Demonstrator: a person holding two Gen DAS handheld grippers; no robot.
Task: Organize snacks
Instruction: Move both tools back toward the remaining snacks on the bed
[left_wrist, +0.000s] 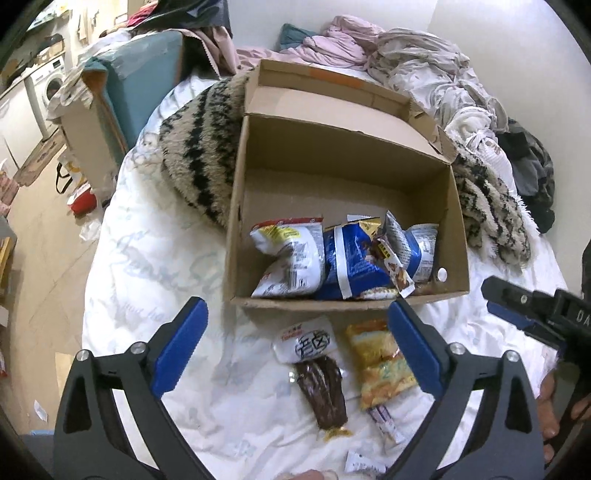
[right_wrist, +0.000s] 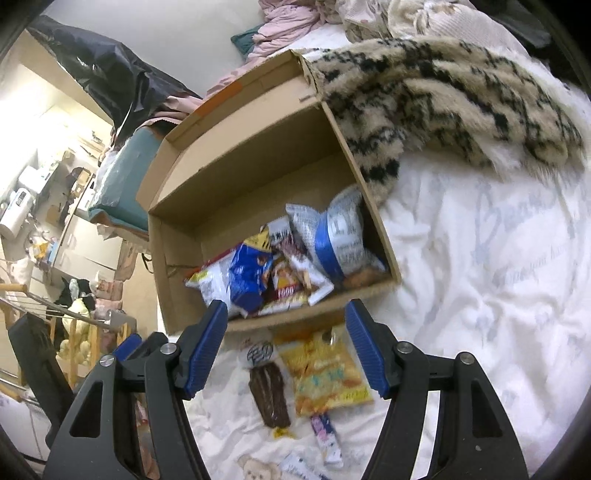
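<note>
With several snack bags (left_wrist: 332, 258) already lying in the cardboard box (left_wrist: 458, 229), the empty, open left gripper (left_wrist: 295, 347) and right gripper (right_wrist: 286, 347) are hovering over a dark meat stick (right_wrist: 269, 393), a yellow chip bag (right_wrist: 325, 373) and small sachets (right_wrist: 327, 439) waiting on the bed sheet (right_wrist: 480, 295) by the box's near edge.

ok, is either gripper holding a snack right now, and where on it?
Nothing is held. The left gripper and right gripper both hang open over the yellow snack bag and dark snack pack on the bed.
</note>
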